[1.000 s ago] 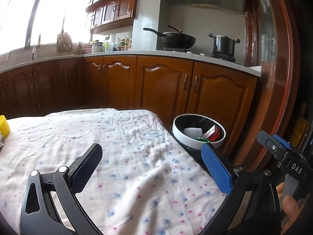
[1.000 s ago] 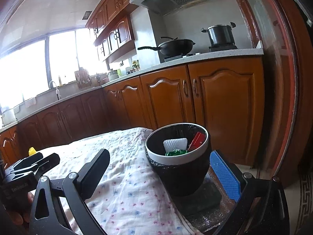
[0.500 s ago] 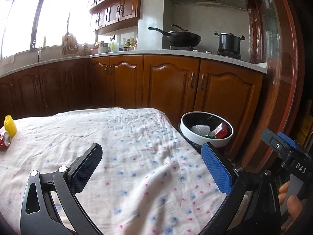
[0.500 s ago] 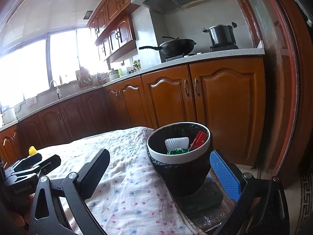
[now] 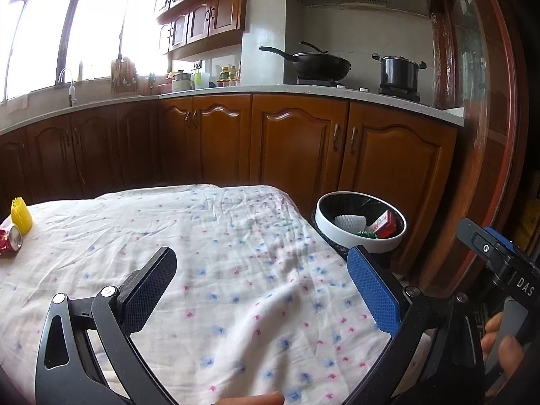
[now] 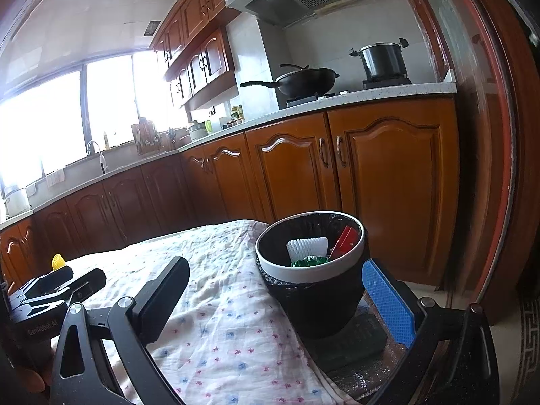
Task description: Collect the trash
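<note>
Grippers first, since they're closest: the left gripper (image 5: 260,276) is spread wide with nothing between its black finger (image 5: 148,290) and blue finger (image 5: 373,295), just hovering over the white cloth with pink and blue flower print (image 5: 219,263) that covers the table. Same deal with the right gripper (image 6: 273,290), jaws wide apart and holding nothing.

Past the right gripper, a bit right of centre and right up near its blue finger (image 6: 388,303), sits the round black trash bin with a white rim and black liner (image 6: 341,266), standing upright just off the cloth's right edge. Inside it you can see a white foam net sleeve (image 6: 307,246), a red carton (image 6: 344,239) leaning with its long axis tilted up to the right, and some crumpled green wrapper (image 6: 308,261).

From the left wrist view, well off to the left of the gripper and further away at the cloth's edge, there's a crushed red soda can (image 5: 10,239) lying on its side, silver end facing roughly toward the camera, long axis running away to the left. Touching it or just behind it, can't tell which, is a yellow ribbed plastic cup-shaped thing (image 5: 21,214), standing up.

Way back: brown wooden kitchen cabinets (image 5: 297,145), with a black wok (image 5: 317,64) and a dark lidded pot (image 5: 398,71) on the stove.
</note>
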{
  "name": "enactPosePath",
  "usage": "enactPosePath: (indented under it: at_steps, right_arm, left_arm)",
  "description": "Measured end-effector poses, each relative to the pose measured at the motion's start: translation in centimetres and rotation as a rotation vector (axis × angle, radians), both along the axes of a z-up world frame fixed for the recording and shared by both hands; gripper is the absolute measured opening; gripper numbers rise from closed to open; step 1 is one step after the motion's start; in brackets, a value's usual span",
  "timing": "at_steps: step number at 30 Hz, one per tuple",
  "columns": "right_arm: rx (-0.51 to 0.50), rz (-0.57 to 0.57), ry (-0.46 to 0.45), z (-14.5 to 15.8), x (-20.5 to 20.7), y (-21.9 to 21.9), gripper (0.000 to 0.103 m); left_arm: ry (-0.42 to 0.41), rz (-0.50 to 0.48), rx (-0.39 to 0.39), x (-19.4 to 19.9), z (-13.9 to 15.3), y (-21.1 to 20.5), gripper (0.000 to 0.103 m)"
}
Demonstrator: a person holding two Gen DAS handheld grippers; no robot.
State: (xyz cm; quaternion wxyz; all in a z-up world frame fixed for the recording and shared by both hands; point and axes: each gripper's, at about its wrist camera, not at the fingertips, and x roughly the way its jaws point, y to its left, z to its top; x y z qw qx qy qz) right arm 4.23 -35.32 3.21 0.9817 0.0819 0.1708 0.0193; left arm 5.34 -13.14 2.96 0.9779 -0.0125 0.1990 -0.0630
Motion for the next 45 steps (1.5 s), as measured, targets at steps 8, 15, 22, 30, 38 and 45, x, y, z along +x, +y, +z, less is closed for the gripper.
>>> enactPosePath:
  at_steps: [8, 15, 22, 30, 38, 45]
  right_arm:
    - [0.01, 0.001, 0.004, -0.2, 0.09, -0.08, 0.103]
    - [0.015, 0.001, 0.005, -0.29, 0.12, -0.06, 0.103]
    - [0.019, 0.004, 0.005, -0.31, 0.11, -0.01, 0.103]
    - [0.02, 0.004, 0.005, -0.33, 0.04, 0.07, 0.103]
    - [0.021, 0.005, 0.006, -0.32, 0.06, 0.05, 0.103]
    - [0.02, 0.007, 0.005, -0.35, 0.02, 0.23, 0.103]
  left_arm:
    - [0.0, 0.011, 0.007, -0.14, -0.08, -0.06, 0.103]
    - [-0.005, 0.014, 0.014, -0.15, -0.12, -0.08, 0.103]
    - [-0.001, 0.02, 0.013, -0.13, -0.17, -0.1, 0.103]
    - [0.002, 0.022, 0.014, -0.19, -0.17, -0.14, 0.103]
    - [0.007, 0.023, 0.013, -0.1, -0.21, -0.12, 0.103]
    - [0.007, 0.024, 0.013, -0.09, -0.22, -0.16, 0.103]
